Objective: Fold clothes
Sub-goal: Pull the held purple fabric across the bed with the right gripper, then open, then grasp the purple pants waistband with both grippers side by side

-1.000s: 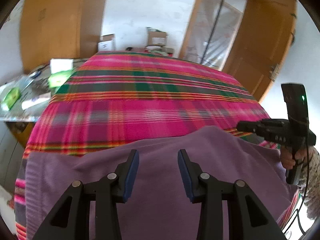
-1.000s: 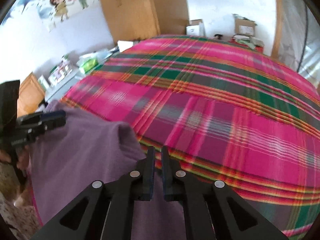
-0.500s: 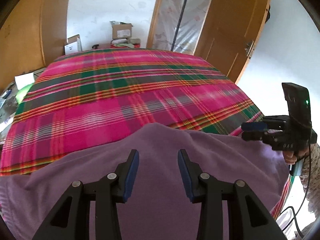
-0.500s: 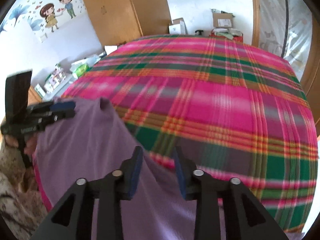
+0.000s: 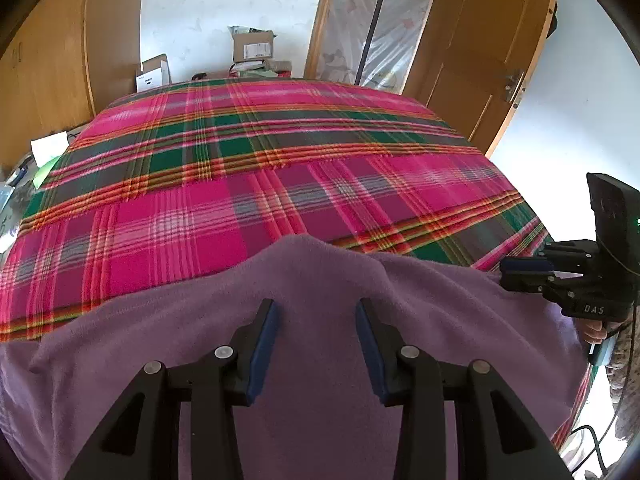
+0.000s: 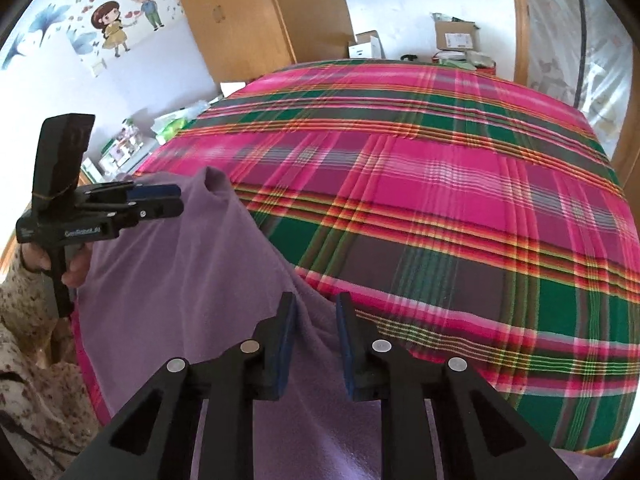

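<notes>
The purple cloth [image 5: 320, 288] lies on the bed's [image 5: 248, 168] near edge under both grippers: left gripper [image 5: 316, 312] gaping, empty; right gripper [image 6: 316, 308] closing around a fold.

The right tool [image 5: 520, 274] bears white letters "DAS"; the left tool's [image 6: 160, 200] lettering is illegible.

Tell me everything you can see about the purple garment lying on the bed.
The purple garment is plain, one colour, soft and fleecy-looking, with no print in view. It lies spread across the near edge of the plaid blanket, its far edge humped into a rounded peak with a crease beside it. The left gripper hangs over it, jaws apart. The right gripper has a raised ridge of the cloth between its closing jaws. Its near part runs out of view, so its type is unclear.
</notes>
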`<act>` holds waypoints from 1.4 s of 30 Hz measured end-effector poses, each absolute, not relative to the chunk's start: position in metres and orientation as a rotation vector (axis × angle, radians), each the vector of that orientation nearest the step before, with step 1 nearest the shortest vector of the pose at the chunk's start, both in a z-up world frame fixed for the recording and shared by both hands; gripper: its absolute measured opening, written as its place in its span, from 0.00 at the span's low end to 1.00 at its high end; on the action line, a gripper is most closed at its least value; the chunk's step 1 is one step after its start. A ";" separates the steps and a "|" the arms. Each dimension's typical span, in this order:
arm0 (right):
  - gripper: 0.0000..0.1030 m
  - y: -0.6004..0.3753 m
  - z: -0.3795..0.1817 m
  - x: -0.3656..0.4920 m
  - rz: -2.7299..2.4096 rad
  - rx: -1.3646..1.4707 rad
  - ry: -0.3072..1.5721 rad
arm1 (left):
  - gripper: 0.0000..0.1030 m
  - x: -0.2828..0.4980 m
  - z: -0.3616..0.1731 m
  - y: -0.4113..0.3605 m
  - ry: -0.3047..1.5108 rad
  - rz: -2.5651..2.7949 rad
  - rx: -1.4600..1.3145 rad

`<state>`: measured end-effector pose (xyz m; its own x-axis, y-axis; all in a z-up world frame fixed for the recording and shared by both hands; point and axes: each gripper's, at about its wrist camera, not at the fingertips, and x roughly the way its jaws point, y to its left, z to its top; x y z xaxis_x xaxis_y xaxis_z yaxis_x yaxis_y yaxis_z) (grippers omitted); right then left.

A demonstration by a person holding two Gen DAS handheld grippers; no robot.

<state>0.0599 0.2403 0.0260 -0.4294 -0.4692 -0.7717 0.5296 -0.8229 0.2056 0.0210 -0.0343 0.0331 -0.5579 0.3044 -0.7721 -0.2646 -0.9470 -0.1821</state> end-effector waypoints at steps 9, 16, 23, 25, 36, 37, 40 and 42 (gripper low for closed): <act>0.00 0.249 0.027 0.059 -2.387 1.171 0.134 | 0.40 0.028 0.026 -0.036 -0.039 2.526 -1.284; 0.04 0.266 0.028 0.065 -2.441 1.180 0.071 | 0.40 0.042 0.028 -0.038 -0.008 2.533 -1.288; 0.10 0.268 0.045 0.108 -2.408 1.094 0.065 | 0.40 0.078 0.028 -0.042 0.045 2.496 -1.274; 0.13 0.262 0.042 0.123 -2.390 1.097 0.094 | 0.40 0.089 0.027 -0.043 0.059 2.490 -1.276; 0.20 0.248 0.013 0.204 -2.345 1.099 0.091 | 0.40 0.163 0.024 -0.043 0.214 2.453 -1.201; 0.20 0.248 0.013 0.211 -2.350 1.092 0.104 | 0.40 0.168 0.024 -0.045 0.213 2.450 -1.198; 0.21 0.246 0.012 0.230 -2.373 1.077 0.137 | 0.40 0.180 0.024 -0.051 0.213 2.448 -1.184; 0.21 0.248 0.013 0.235 -2.387 1.080 0.138 | 0.40 0.186 0.023 -0.056 0.218 2.444 -1.194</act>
<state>0.2347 0.2478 0.0127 -0.5521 -0.4100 -0.7260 0.4910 -0.8636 0.1144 0.1858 -0.0556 0.0235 -0.5494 0.2922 -0.7828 -0.4262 -0.9038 -0.0383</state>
